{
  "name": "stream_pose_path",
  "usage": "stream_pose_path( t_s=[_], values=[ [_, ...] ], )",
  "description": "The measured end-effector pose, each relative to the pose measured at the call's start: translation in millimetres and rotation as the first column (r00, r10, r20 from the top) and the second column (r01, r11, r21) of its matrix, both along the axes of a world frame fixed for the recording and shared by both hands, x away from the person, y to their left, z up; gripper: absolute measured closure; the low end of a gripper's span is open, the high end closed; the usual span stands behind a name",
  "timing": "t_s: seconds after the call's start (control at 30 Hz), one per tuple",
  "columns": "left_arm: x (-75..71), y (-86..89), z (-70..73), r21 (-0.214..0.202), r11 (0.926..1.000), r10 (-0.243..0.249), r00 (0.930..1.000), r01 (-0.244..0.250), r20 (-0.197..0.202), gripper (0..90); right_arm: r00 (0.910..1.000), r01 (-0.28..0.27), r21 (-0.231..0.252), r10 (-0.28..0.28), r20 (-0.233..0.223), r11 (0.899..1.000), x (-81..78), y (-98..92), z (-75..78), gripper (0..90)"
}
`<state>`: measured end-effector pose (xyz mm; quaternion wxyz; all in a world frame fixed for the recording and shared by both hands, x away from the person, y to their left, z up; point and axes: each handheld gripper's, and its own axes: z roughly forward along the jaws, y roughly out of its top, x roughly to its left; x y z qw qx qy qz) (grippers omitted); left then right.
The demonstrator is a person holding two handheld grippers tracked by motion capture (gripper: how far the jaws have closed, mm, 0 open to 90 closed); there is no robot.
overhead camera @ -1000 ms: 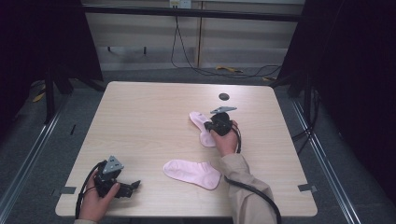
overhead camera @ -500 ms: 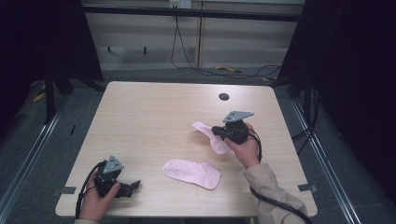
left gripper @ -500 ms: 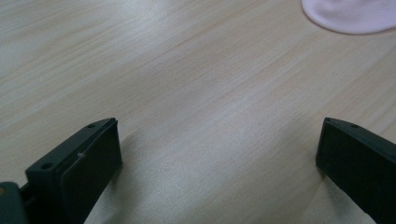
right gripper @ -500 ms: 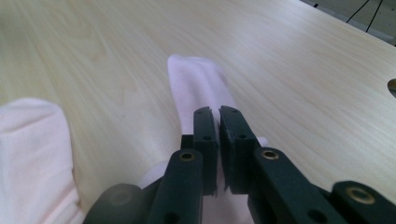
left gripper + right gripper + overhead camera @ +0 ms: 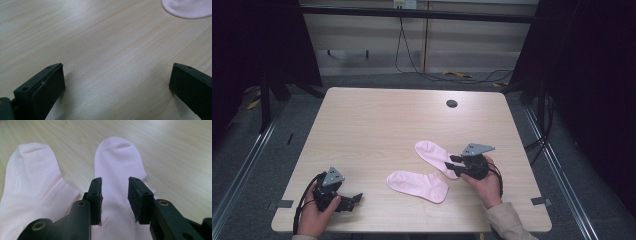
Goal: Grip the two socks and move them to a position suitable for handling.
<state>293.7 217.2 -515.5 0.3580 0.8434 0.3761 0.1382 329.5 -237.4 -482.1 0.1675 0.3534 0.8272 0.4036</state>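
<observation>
Our right claw (image 5: 451, 162) has just been opening, jaws narrowly apart over the far sock (image 5: 435, 156), not pinching it; this sock runs lengthwise away from it. Near sock (image 5: 418, 186) lies beside, toward the worktop's (image 5: 377, 125) front edge. Left claw (image 5: 357, 198) gapes wide, empty.

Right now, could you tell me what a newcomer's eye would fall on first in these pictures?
Two pink socks on the pale table: the near sock lies toward the front edge, the far sock beside it to the right. The right gripper sits at the far sock's end, its jaws just opened and apart above the fabric. The left gripper rests open at the front left corner, on bare wood.
</observation>
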Motion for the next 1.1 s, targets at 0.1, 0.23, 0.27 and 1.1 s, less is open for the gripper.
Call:
stream_pose_path(
  t_s=[0.1,0.23,0.27,1.1],
  values=[
    [0.0,0.0,0.0,0.000,1.0000,0.000,1.0000,0.000,0.000,0.0,0.9996,0.025,0.027,-0.024,-0.011,0.999,-13.1,-8.1,-4.2,49.2],
    [-0.1,-0.4,0.2,0.001,1.0000,0.004,1.0000,-0.004,0.000,0.0,0.9988,0.049,0.035,-0.049,-0.003,0.998,-30.0,-15.9,-6.6,42.4],
    [-0.1,-0.6,0.2,0.002,1.0000,0.007,1.0000,-0.007,0.001,0.0,0.9986,0.053,0.025,-0.053,0.001,0.998,-33.3,-17.0,-7.2,39.9],
    [8.8,-23.3,8.7,-0.058,0.9982,-0.017,0.9983,0.014,-0.057,5.4,0.9994,0.006,-0.004,-0.006,0.034,1.000,-62.6,-5.4,-8.5,51.7]
  ],
)
